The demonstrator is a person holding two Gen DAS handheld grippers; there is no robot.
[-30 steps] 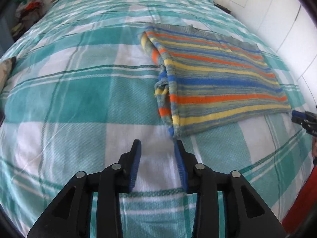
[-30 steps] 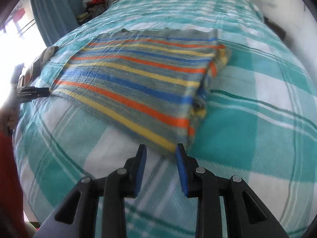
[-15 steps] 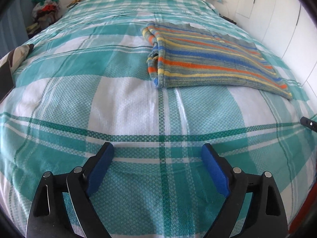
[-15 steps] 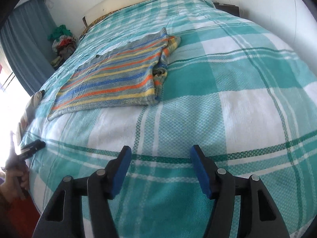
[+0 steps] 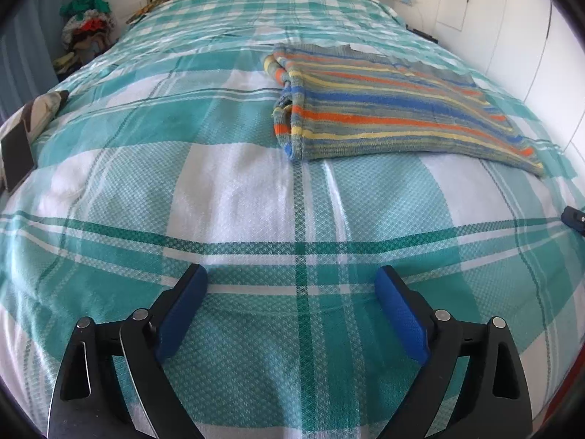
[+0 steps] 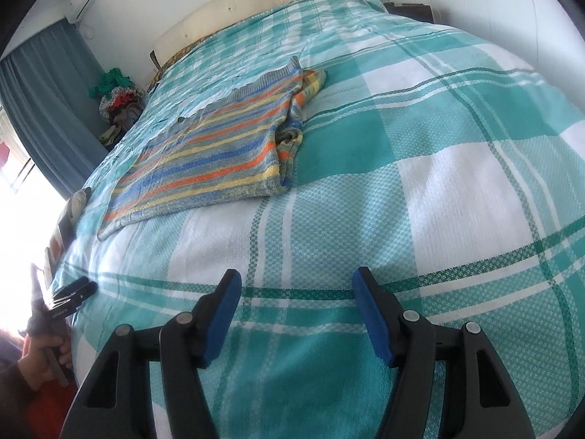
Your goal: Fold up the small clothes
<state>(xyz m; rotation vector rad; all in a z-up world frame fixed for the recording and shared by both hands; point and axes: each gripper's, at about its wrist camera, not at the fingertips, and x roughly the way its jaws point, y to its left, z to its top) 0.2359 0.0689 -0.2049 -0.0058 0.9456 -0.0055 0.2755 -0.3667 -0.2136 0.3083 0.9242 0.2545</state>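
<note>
Left gripper (image 5: 292,307): jaws stand wide apart, far wider than a second ago, with only bedspread between the blue pads; nothing is held.
Right gripper (image 6: 296,307): jaws parted, wider than a second ago but less so than the left pair; the gap holds nothing.
Change in position: a second ago each pair of fingertips sat at the near edge of the striped garment; both now lie well back from it, over bare plaid.
Striped garment (image 5: 395,113): lies flat on the checked bedspread (image 5: 237,190), released, well apart from both grippers; a bunched, doubled edge runs along one side, to the left in the left wrist view and to the right in the right wrist view.
Meaning for the task: the release and withdrawal suggest that one fold is laid down; judged by its still broad outline, further folds probably remain.
Hidden layers: the number of layers under the top face cannot be told, and the bunched edge hides whether a sleeve is tucked there.
Cut off: in the left wrist view the other gripper shows only as a dark tip at the right rim; in the right wrist view a hand (image 6: 40,358) gripping the left tool sits at the overexposed lower left.
Hard to make out: the heap of clothes (image 5: 87,33) beside the bed is too small to sort.
</note>
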